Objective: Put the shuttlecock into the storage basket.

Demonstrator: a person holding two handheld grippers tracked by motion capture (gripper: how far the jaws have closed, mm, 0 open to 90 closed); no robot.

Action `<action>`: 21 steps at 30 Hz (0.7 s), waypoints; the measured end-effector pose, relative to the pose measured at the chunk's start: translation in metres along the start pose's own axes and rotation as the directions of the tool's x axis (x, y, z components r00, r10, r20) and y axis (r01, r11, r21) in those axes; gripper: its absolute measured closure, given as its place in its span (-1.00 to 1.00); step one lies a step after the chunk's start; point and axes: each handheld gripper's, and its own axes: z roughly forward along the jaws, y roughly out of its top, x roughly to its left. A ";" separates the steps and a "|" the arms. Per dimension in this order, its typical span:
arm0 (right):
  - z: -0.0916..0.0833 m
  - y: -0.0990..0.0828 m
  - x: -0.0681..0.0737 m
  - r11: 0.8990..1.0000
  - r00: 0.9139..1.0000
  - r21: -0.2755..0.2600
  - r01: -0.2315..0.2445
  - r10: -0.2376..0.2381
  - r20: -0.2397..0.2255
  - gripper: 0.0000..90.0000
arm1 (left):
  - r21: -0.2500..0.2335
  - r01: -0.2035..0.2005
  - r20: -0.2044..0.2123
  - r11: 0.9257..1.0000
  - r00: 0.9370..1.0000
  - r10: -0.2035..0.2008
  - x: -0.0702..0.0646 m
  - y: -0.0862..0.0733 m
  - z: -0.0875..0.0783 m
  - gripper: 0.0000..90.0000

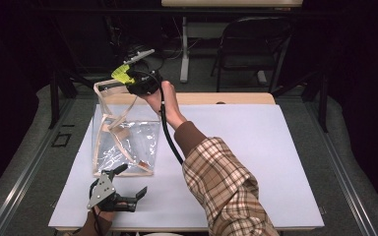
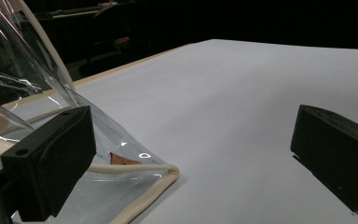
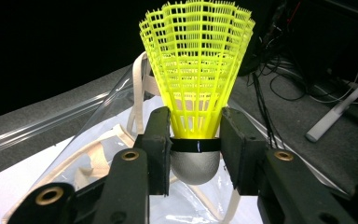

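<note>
Shuttlecock (image 1: 121, 73), seen from the high view, sits pinched in the right tongs (image 1: 128, 76), held up over the far top rim of a clear plastic bag (image 1: 128, 140) with cream fabric edging that stands on the white surface (image 1: 256, 157); the left tongs (image 1: 128, 184) rest low on the near side, spread apart, with one jaw just at the bag's near bottom corner and nothing between them. The bag looks empty as far as the glare on its walls lets me tell, apart from its own cream straps hanging inside. In the left gripper view, the spread left tongs (image 2: 186, 154) frame bare surface, and the bag's trimmed corner (image 2: 161, 175) lies just beside the left-hand jaw, the film above it creased and floppy, so I judge the bag soft and likely to sag or slide unless that corner is steadied. In the right gripper view, the right tongs (image 3: 196, 140) press on the shuttlecock's (image 3: 196, 60) black band, just above the rounded silver nose, with the yellow mesh skirt flaring beyond the jaws and the bag's mouth below and behind. It should be very light, and the skirt thin and springy, easily crushed, so the firm band or nose is the sensible place to grip; a light squeeze ought to do.
</note>
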 end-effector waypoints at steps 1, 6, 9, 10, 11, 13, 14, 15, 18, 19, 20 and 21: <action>0.001 0.000 0.000 1.000 1.000 0.002 -0.001 0.001 0.000 0.43 | 0.000 0.000 0.000 1.000 1.000 0.000 0.000 0.000 0.000 -1.00; 0.006 -0.001 0.001 1.000 1.000 0.011 -0.003 0.003 -0.005 0.43 | 0.000 -0.001 0.001 1.000 1.000 0.001 0.000 0.000 0.000 -1.00; 0.007 -0.001 0.002 1.000 1.000 0.010 -0.005 0.005 -0.006 0.43 | -0.001 0.000 0.001 1.000 1.000 0.000 0.000 0.000 0.000 -1.00; 0.008 -0.001 0.002 1.000 1.000 0.010 -0.004 0.004 -0.006 0.43 | 0.000 -0.001 0.001 1.000 1.000 0.001 0.000 0.000 0.000 -1.00; 0.009 0.000 0.002 1.000 1.000 0.010 -0.003 0.003 -0.007 0.43 | 0.000 -0.001 0.001 1.000 1.000 0.001 0.000 0.000 0.000 -1.00; 0.010 0.000 0.003 1.000 1.000 0.010 -0.002 0.002 -0.006 0.43 | -0.003 0.000 0.002 1.000 1.000 0.000 0.000 0.000 0.000 -1.00; 0.010 0.000 0.003 1.000 1.000 0.012 -0.001 0.001 -0.009 0.43 | -0.002 0.000 0.002 1.000 1.000 0.000 0.000 0.000 0.000 -1.00; 0.011 0.000 0.004 1.000 1.000 0.013 0.001 -0.001 -0.008 0.43 | -0.001 0.000 0.001 1.000 1.000 0.000 0.000 0.000 0.000 -1.00; 0.012 0.000 0.004 1.000 1.000 0.012 0.003 -0.002 -0.008 0.43 | -0.001 -0.002 0.002 1.000 1.000 0.002 0.000 0.000 0.000 -1.00; 0.013 0.000 0.004 1.000 1.000 0.012 0.001 -0.001 -0.008 0.43 | -0.002 0.000 0.002 1.000 1.000 0.000 0.000 0.000 0.000 -1.00; 0.014 0.000 0.004 1.000 1.000 0.013 0.000 0.000 -0.008 0.43 | -0.002 0.000 0.002 1.000 1.000 0.000 0.000 0.000 0.000 -1.00; 0.014 0.000 0.004 1.000 1.000 0.014 -0.001 0.001 -0.007 0.43 | -0.002 0.001 0.003 1.000 1.000 -0.001 0.000 0.000 0.000 -1.00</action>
